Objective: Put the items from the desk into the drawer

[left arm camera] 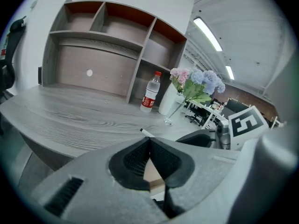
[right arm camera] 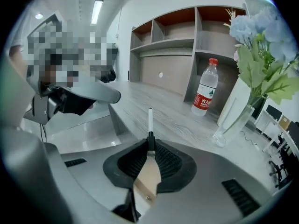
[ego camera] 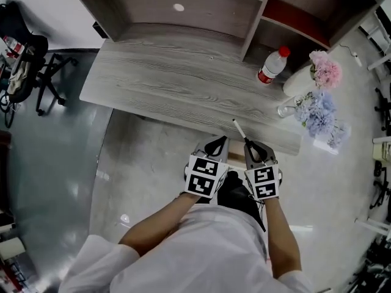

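We had the right gripper (ego camera: 249, 144) with its fingers clamped on the black end of the pen (ego camera: 238, 129), whose white barrel stuck out towards 11 o'clock over the near edge of the surface (ego camera: 165, 84). The left gripper (ego camera: 221, 140) sat just beside it at 9 o'clock, fingers pressed together on nothing. We judged the step in hand to be carrying the pen to the drawer. To do it well, we reckoned the grip should stay firm, since the pen was pinched only at 1 end and could pivot. The barrel should also be kept level and set down low rather than dropped. We could not clearly make out the drawer. A tan strip (ego camera: 236, 158) below the surface's edge, between the 2 grippers, may have been it, in which case the empty left gripper was well placed to steady it. By our count there were 1 pen, 1 bottle (ego camera: 272, 65) with a red cap at 2 o'clock of the pen, 1 white vase (ego camera: 296, 81), 1 glass vase (ego camera: 286, 110) and 1 bunch of pink and blue flowers (ego camera: 321, 102), all towards the surface's 3 o'clock end.
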### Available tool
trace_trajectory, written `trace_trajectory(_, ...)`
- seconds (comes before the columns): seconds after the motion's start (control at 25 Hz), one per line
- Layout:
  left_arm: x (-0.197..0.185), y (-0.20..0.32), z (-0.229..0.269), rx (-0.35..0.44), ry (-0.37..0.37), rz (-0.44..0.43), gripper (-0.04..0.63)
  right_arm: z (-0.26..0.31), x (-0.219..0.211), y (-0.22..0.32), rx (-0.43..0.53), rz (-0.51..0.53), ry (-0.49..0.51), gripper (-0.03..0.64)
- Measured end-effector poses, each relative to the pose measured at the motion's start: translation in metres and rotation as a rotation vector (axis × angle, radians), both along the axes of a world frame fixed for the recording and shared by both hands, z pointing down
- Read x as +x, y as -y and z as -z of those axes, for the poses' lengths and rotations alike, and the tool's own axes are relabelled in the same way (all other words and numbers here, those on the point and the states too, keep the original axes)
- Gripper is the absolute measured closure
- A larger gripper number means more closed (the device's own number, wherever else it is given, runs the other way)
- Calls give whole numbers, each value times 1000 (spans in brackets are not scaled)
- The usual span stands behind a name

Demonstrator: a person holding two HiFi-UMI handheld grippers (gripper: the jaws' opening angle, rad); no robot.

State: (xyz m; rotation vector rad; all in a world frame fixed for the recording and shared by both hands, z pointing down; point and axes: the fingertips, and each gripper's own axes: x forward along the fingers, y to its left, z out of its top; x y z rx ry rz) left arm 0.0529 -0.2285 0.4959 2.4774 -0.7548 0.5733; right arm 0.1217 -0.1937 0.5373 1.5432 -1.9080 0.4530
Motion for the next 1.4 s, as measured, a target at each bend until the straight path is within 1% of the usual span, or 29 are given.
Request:
trace_trajectory(0.2, -7, -9, -7, -26, -6, 30, 591, -2, -7, -21, -15, 15, -12, 571)
trace_trajectory(0.4, -8, -17, -16, -37, -8, 83, 592, -4, -9, -33, -13, 61, -8, 571)
trace_trajectory(0.68, -9, -31, -36, -60, 15, 231, 592, -16, -6, -56, -26, 160, 34, 571)
trace_trajectory(0.8, -7, -42, -40, -58, 32, 275, 592, -28, 4, -70, -48, 197, 39, 571)
trace_trajectory(1.08, -16, -64, -44, -36, 87, 319, 592, -71, 16, -83, -126, 253, 39, 571)
trace_trajectory(1.2, -21, -68, -43, -30, 93, 335, 592, -89, 13, -83, -154, 269, 37, 569)
trace_trajectory(1.4, -22, -68, -47, -16, 101, 323, 592, -115, 9, -72, -192, 256, 25, 570)
